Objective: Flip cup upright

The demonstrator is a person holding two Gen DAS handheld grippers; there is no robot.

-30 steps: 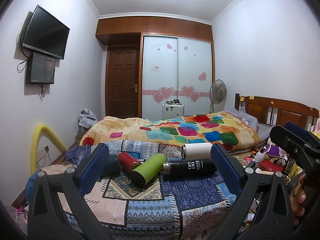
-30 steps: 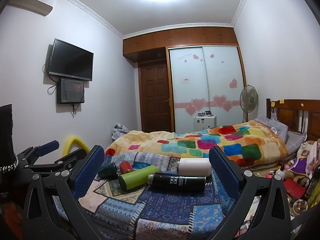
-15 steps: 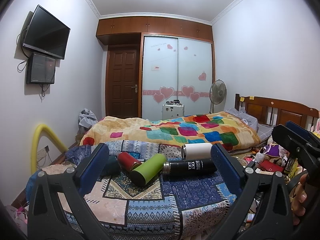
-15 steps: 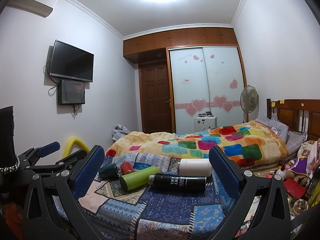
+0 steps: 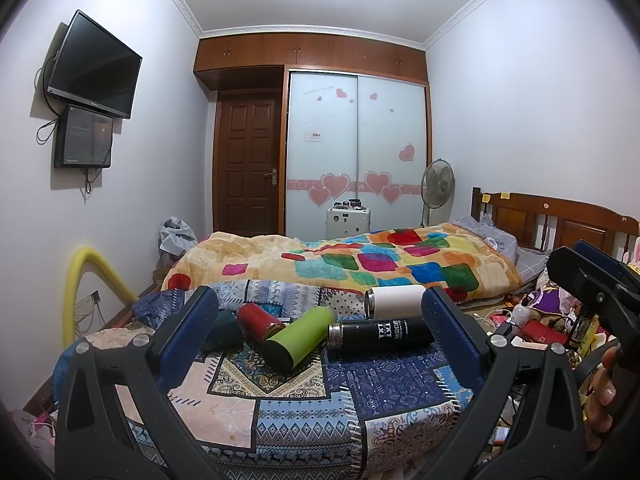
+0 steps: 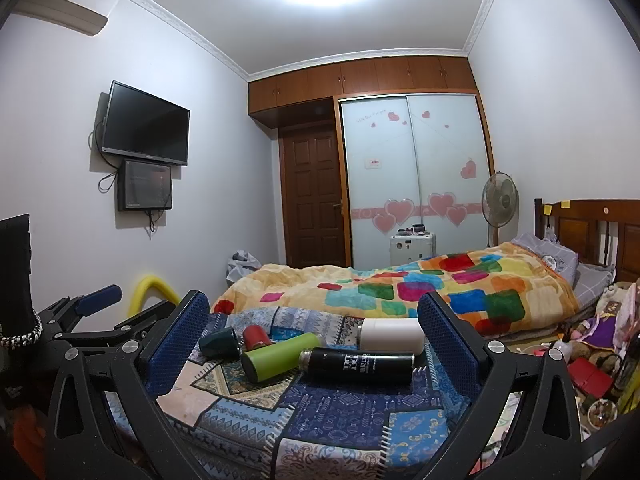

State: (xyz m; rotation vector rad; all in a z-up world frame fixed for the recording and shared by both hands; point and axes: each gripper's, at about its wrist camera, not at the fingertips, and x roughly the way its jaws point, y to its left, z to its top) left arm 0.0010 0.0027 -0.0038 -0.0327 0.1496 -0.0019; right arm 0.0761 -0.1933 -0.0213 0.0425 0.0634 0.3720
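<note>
Several cups lie on their sides on a patterned cloth (image 5: 312, 396): a green cup (image 5: 298, 336) (image 6: 280, 354), a black bottle (image 5: 380, 332) (image 6: 358, 362), a white cup (image 5: 394, 300) (image 6: 392, 334), a red cup (image 5: 258, 320) (image 6: 254, 336) and a dark teal cup (image 5: 224, 330) (image 6: 218, 340). My left gripper (image 5: 318, 340) is open and empty, held short of the cups. My right gripper (image 6: 314, 346) is open and empty, also short of them. The left gripper shows at the left of the right wrist view (image 6: 96, 296).
A bed with a colourful quilt (image 5: 360, 264) lies behind the cloth. A wooden headboard (image 5: 560, 220) and clutter (image 5: 540, 320) stand at the right. A yellow tube (image 5: 84, 272) is at the left wall. A fan (image 5: 438, 184) and wardrobe (image 5: 356, 152) stand at the back.
The right wrist view has shifted slightly. The cups have not moved and both grippers stay open.
</note>
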